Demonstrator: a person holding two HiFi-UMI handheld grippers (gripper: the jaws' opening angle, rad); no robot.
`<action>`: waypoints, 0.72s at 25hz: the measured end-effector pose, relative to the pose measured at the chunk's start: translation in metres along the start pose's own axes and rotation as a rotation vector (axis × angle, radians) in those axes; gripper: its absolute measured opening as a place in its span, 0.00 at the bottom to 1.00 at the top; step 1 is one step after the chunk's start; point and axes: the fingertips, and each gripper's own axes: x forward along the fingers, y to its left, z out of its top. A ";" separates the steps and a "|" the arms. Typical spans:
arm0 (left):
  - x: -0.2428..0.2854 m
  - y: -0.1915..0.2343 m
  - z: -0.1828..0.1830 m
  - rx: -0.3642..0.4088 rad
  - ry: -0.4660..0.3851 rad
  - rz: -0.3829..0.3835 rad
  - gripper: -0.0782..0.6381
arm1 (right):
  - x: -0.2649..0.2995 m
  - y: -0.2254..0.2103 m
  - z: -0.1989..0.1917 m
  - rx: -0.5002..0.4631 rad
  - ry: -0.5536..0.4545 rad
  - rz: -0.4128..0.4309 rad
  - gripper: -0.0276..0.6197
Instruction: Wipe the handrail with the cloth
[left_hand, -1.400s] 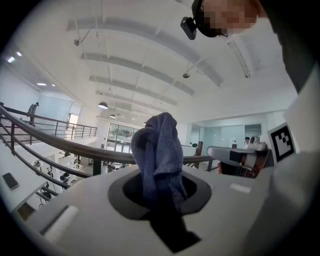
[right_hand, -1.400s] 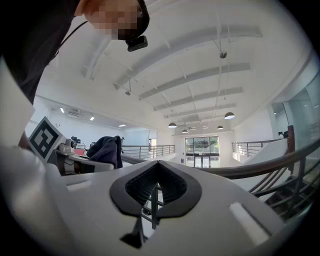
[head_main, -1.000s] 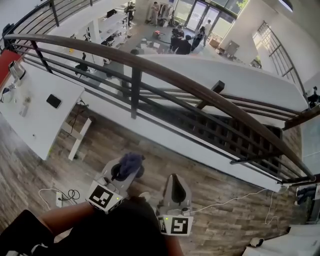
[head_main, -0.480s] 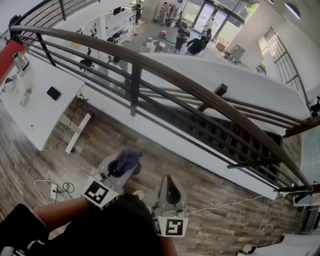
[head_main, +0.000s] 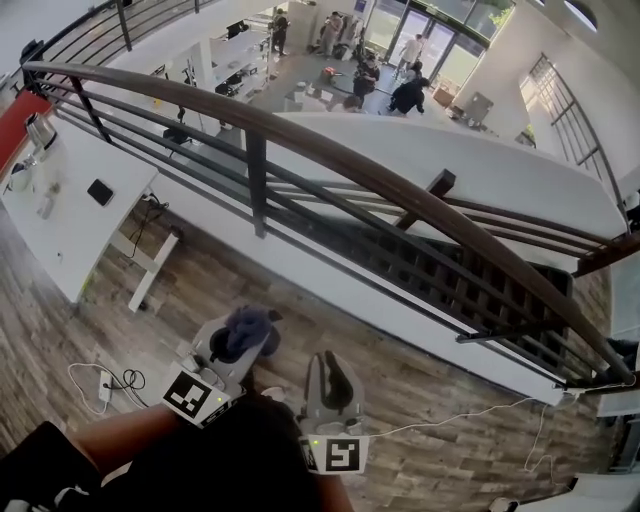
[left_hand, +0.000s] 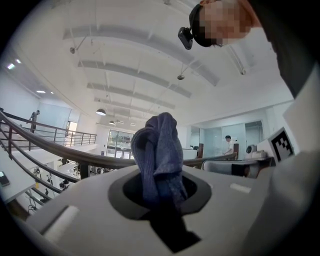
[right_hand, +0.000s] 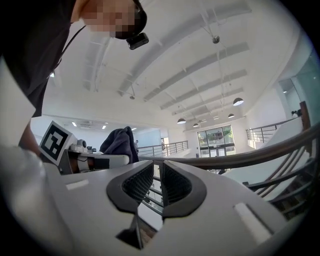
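Before one handrail (head_main: 340, 157), left gripper (head_main: 238, 342) pinches one cloth (head_main: 252, 324); right gripper (head_main: 332, 372) fingers (right_hand: 178, 186) just parted narrowly, empty.

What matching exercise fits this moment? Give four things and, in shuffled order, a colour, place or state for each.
Things:
1. cloth
2. right gripper
3. handrail
4. desk

States:
A. dark brown, curved, neither gripper touching it
B. white, at the left of the head view
C. blue, clamped in the left gripper
D. jaws slightly apart, empty

Pairs: 1-C; 2-D; 3-A; 4-B.

The right gripper's jaws have just been opening, with nothing between them.
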 end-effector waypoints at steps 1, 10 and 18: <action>0.004 -0.002 0.001 -0.003 -0.002 -0.006 0.21 | 0.001 -0.003 0.000 0.005 -0.002 -0.004 0.13; 0.056 0.044 0.008 -0.010 0.012 -0.011 0.21 | 0.054 -0.031 0.006 -0.025 -0.003 -0.010 0.13; 0.141 0.118 0.033 -0.001 -0.012 -0.017 0.21 | 0.140 -0.082 0.028 -0.053 0.009 -0.074 0.15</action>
